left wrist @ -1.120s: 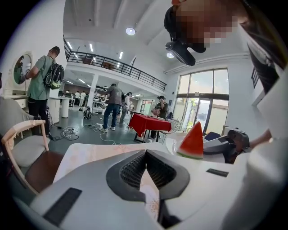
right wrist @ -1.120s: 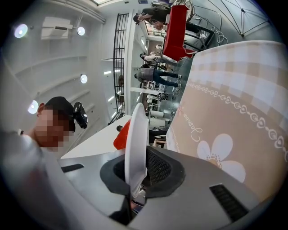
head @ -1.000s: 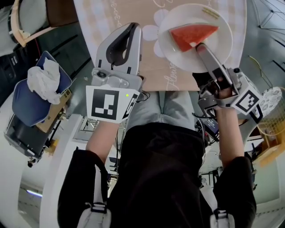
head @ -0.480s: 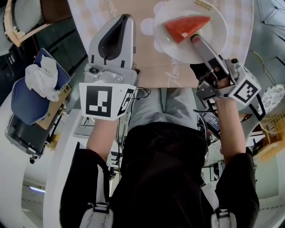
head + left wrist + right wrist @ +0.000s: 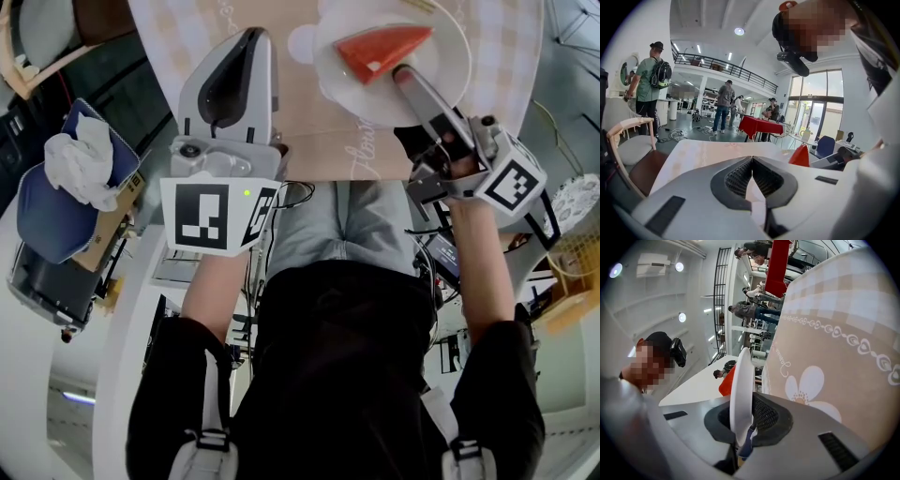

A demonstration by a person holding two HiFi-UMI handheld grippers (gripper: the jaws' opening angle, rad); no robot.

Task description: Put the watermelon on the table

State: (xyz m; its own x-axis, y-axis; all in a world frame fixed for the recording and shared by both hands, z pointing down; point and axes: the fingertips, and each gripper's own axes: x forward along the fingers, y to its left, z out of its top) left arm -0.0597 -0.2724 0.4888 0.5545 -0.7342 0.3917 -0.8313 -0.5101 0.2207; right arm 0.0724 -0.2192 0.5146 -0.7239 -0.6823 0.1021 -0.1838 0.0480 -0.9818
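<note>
A red wedge of watermelon lies on a white plate over the table's beige flowered cloth. My right gripper is shut on the plate's near rim, just below the wedge. In the right gripper view the plate stands edge-on between the jaws of the right gripper, with the watermelon behind it and the cloth alongside. My left gripper hovers over the cloth to the plate's left, shut and holding nothing. From the left gripper the watermelon shows to the right.
A blue chair with a crumpled white cloth stands at the left, a wooden chair beyond it. A wire basket is at the right. Several people and a red-covered table are far off in the hall.
Both grippers have moved forward over the table, the right one carrying the plate and watermelon farther from the table's near edge. Both grips are unchanged.
</note>
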